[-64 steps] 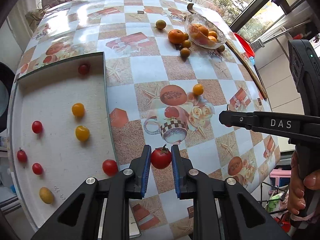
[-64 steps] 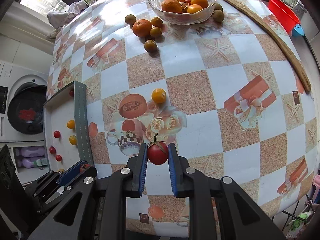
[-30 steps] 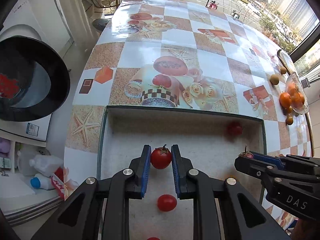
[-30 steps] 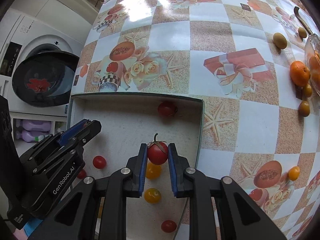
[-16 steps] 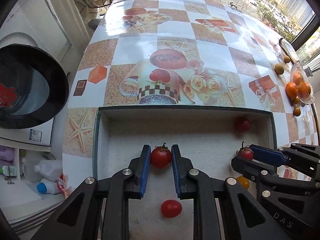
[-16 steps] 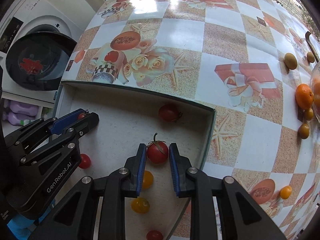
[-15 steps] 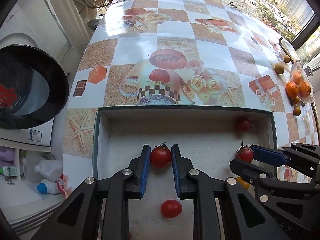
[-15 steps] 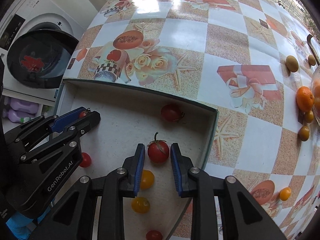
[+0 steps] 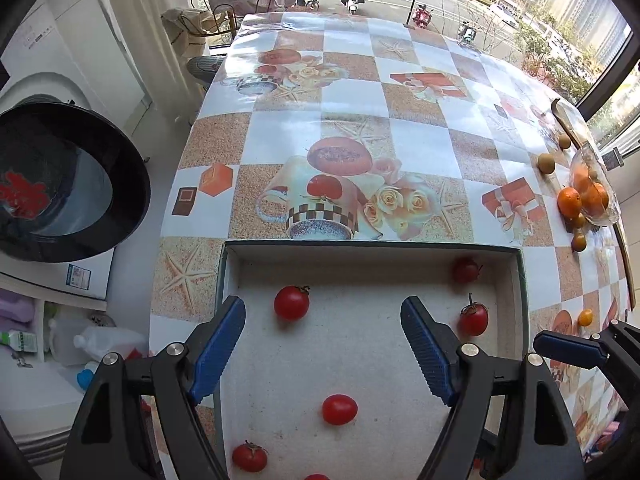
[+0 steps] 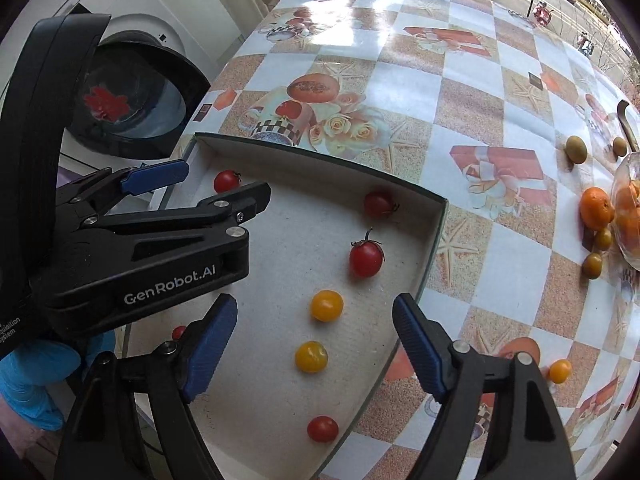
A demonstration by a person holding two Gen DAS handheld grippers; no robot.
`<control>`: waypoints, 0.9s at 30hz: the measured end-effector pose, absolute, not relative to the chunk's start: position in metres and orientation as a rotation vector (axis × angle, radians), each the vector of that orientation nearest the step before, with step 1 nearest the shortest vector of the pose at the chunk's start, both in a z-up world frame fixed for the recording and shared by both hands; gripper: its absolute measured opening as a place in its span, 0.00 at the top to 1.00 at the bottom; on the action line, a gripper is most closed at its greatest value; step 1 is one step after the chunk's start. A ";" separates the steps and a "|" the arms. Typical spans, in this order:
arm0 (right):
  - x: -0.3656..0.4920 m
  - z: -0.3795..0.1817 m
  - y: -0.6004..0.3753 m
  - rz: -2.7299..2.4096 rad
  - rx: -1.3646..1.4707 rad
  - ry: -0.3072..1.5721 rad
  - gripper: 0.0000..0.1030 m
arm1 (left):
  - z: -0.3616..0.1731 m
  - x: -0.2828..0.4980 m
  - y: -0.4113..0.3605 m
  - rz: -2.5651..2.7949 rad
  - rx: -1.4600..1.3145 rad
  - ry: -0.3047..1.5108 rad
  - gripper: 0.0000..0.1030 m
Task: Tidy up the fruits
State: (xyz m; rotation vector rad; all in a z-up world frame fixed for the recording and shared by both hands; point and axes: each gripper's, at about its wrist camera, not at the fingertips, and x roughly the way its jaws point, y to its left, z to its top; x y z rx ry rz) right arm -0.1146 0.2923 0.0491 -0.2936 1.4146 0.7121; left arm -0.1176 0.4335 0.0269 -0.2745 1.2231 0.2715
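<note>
Change: both grippers, each clamped on a red tomato half a second ago, have let go and spread; the two tomatoes now lie on the tray floor.
Left gripper (image 9: 323, 322): jaws wide, holding nothing, above the tray's far half; in the right wrist view it enters from 9 o'clock.
Left tomato (image 9: 291, 302): loose on the tray floor, at 11 o'clock from the gap between the left fingers, close to the far left corner.
Tray (image 9: 372, 243): shallow, pale inside with a dark green rim, at the near edge of the table (image 9: 416, 136).
Other fruit in tray: a dark red tomato (image 9: 465, 270) in the far right corner; two more red ones (image 9: 339, 409) near 6 o'clock in the left wrist view; two yellow ones (image 10: 327, 305) side by side in the right wrist view.
Right tomato (image 10: 366, 258): stem up, resting on the tray floor at 12 o'clock from the right gripper, near the right wall, apart from both fingers.
Right gripper (image 10: 315, 327): jaws wide, empty, above the yellow pair; one finger hangs over the tray rim.
Bowl (image 9: 595, 192): glass, with oranges, at 3 o'clock on the table, with an orange (image 9: 569, 202) and small brownish fruits just beside it.
Loose fruit: a small orange-yellow one (image 10: 559, 371) lies on the table at 4 o'clock, outside the tray.
</note>
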 end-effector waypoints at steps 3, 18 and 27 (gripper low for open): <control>-0.118 0.056 0.279 0.672 -0.267 1.442 0.09 | 0.035 -0.126 0.430 0.290 -0.276 1.248 0.21; -0.158 0.095 0.233 0.491 -0.292 1.483 0.00 | 0.083 -0.217 0.390 0.328 -0.185 1.282 0.00; -0.180 0.117 0.227 0.466 -0.320 1.463 0.00 | 0.089 -0.259 0.373 0.260 -0.210 1.368 0.00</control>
